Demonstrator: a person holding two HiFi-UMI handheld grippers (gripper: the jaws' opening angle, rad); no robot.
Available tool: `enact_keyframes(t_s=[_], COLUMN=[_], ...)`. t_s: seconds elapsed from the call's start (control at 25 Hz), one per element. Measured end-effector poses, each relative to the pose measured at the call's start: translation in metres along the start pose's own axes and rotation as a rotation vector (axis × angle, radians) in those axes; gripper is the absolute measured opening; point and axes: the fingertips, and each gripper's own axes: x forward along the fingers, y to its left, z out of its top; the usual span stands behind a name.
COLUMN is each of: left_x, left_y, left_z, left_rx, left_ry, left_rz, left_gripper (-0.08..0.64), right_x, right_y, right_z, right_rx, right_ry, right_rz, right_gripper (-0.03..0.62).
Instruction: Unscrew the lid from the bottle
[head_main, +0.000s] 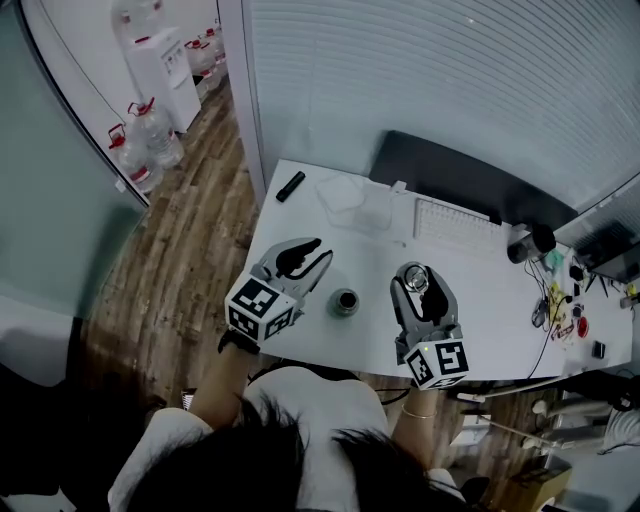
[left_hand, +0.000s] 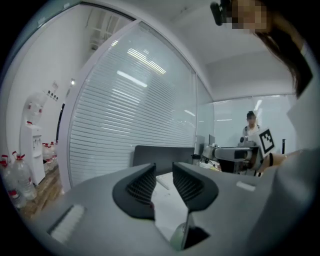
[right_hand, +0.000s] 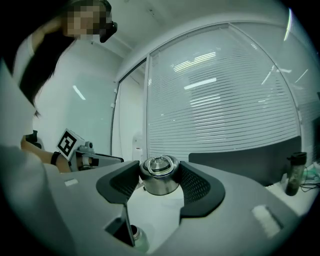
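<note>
The right gripper (right_hand: 160, 175) clamps the lid (right_hand: 159, 184), the left gripper (left_hand: 164, 176) is narrowly parted and empty, and the open bottle (head_main: 345, 301) stands on the tabletop (head_main: 490, 290) at the lid's 9 o'clock in the head view.

Silver lid (right_hand: 159, 184); grey right hand-held gripper (right_hand: 160, 172) with black pads (right_hand: 196, 186); white table (head_main: 490, 300); brown wood-grain floor (head_main: 190, 250).

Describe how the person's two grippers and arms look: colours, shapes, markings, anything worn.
Both the left gripper and right gripper have pale grey bodies with black, ribbed fingers. Each carries a cube faced with black-and-white square markers. The person wears a white short-sleeved shirt, a dark band on the left wrist and a thin bracelet on the right.
</note>
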Motion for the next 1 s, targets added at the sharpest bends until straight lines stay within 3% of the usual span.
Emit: enact_keyframes(t_s=[0.32, 0.6, 1.0], left_x=[-0.011, -0.010, -0.002], left_y=[0.003, 0.007, 0.005], left_z=[-0.006, -0.013, -0.012], left_rx=[-0.018, 0.010, 0.003], left_ry=[0.022, 0.038, 0.037], left_rz=[0.089, 0.118, 0.101], left_gripper=[0.058, 0.058, 0.058], right_x=[-0.004, -0.006, -0.003], right_y=[-0.001, -0.007, -0.009], right_z=[-0.012, -0.021, -0.020], right_rx=[0.015, 0.021, 0.026], right_ry=[0.007, 0.020, 0.041], right_rz=[-0.035, -0.055, -0.056], right_gripper=[0.252, 0.252, 0.251])
